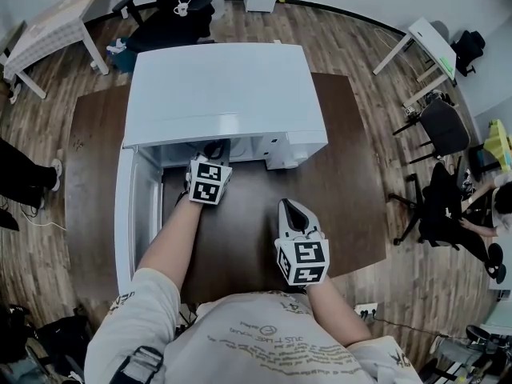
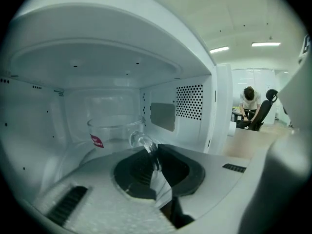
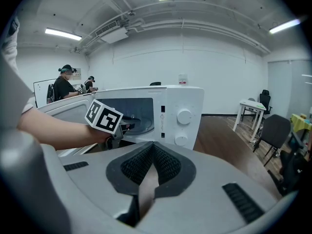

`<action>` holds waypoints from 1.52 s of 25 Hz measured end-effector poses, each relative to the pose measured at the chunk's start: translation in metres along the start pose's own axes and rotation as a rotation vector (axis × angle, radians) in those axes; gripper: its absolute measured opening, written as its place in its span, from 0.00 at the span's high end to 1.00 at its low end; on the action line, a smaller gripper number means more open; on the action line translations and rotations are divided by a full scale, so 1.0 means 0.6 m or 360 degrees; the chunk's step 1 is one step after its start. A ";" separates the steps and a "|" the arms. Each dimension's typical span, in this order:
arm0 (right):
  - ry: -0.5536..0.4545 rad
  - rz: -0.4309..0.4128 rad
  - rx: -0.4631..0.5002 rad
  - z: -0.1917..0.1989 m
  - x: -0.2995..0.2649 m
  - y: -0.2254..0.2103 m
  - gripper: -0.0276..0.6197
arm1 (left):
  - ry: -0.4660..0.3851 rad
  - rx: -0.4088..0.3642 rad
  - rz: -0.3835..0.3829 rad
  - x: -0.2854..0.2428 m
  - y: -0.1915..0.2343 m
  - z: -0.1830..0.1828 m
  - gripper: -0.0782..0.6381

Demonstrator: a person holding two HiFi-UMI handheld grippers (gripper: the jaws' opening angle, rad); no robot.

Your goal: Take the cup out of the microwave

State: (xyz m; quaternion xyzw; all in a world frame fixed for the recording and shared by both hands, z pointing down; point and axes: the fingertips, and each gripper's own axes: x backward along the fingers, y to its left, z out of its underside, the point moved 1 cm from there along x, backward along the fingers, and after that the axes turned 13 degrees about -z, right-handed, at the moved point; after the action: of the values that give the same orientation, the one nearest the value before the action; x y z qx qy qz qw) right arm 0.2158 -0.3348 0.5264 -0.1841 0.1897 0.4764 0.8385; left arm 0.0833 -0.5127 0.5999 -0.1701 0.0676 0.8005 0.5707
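A clear glass cup (image 2: 114, 130) with a red label stands deep inside the white microwave (image 1: 224, 86), whose door (image 1: 126, 214) hangs open to the left. My left gripper (image 1: 213, 150) reaches into the cavity, and its jaws (image 2: 155, 167) are shut on the cup's glass handle (image 2: 143, 143). The cup itself is hidden in the head view. My right gripper (image 1: 292, 211) hovers over the brown table in front of the microwave, shut with nothing in it (image 3: 152, 167). From the right gripper view I see the left gripper (image 3: 122, 126) at the microwave's mouth (image 3: 141, 113).
The microwave sits on a dark brown table (image 1: 348, 174), with its control knobs (image 3: 184, 116) on the right side. Black office chairs (image 1: 444, 130) and white desks (image 1: 428, 46) stand around on the wooden floor. People sit at the far right (image 1: 488, 206).
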 end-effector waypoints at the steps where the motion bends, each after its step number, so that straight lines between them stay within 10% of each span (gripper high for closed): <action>1: 0.0002 -0.0003 -0.0002 0.001 0.000 0.001 0.93 | -0.0010 -0.0005 0.0002 0.004 -0.003 -0.001 0.86; 38: -0.0289 -0.0140 -0.0008 -0.037 0.082 0.185 0.93 | -0.0291 0.0003 0.0106 0.389 -0.088 -0.086 0.87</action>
State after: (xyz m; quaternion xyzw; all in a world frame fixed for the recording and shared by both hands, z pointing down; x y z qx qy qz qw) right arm 0.1393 -0.2566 0.4687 -0.1505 0.1035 0.4544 0.8718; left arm 0.0751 -0.3024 0.4745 -0.0933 0.0216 0.8312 0.5477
